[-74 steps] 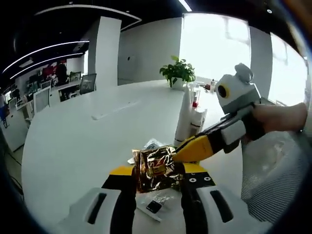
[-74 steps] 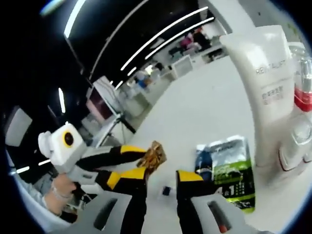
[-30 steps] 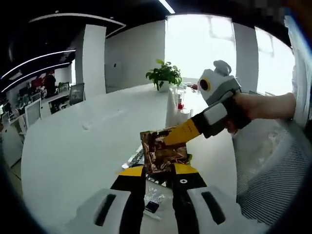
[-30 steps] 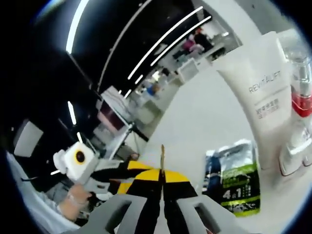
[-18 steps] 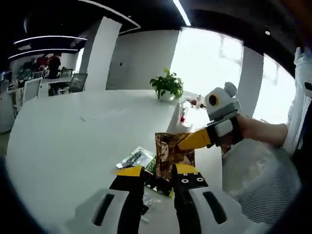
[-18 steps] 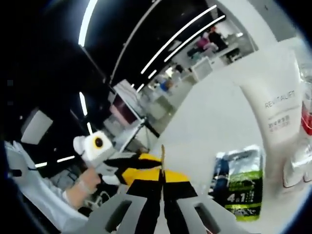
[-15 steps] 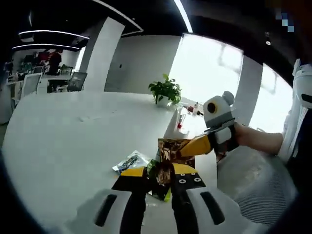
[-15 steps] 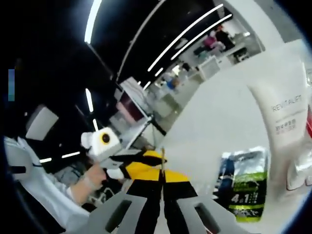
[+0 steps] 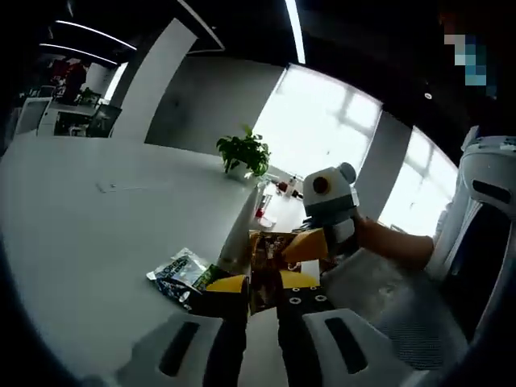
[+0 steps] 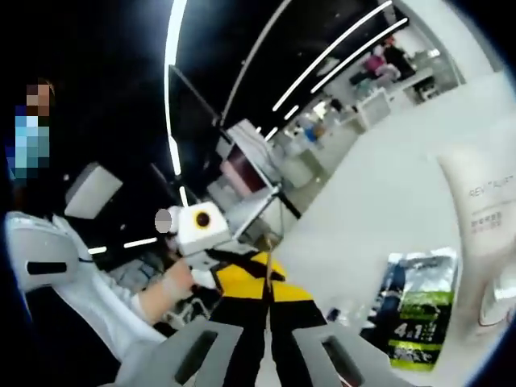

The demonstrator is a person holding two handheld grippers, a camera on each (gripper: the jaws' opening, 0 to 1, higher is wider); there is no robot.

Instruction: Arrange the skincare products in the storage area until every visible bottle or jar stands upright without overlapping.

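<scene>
Both sets of yellow-and-black jaws pinch a crinkled gold foil sachet point(image 9: 264, 260), held in the air between them. Left gripper point(image 9: 256, 284) grips its lower edge; right gripper point(image 10: 267, 284) is closed on it edge-on, and reaches in from the right in the left gripper view point(image 9: 310, 243). Below, a flat green-and-black sachet point(image 10: 413, 308) lies on the white bench point(image 9: 72, 210), just beside an upright white squeeze tube point(image 10: 492, 210). Further back stands a green potted plant point(image 9: 240, 151).
</scene>
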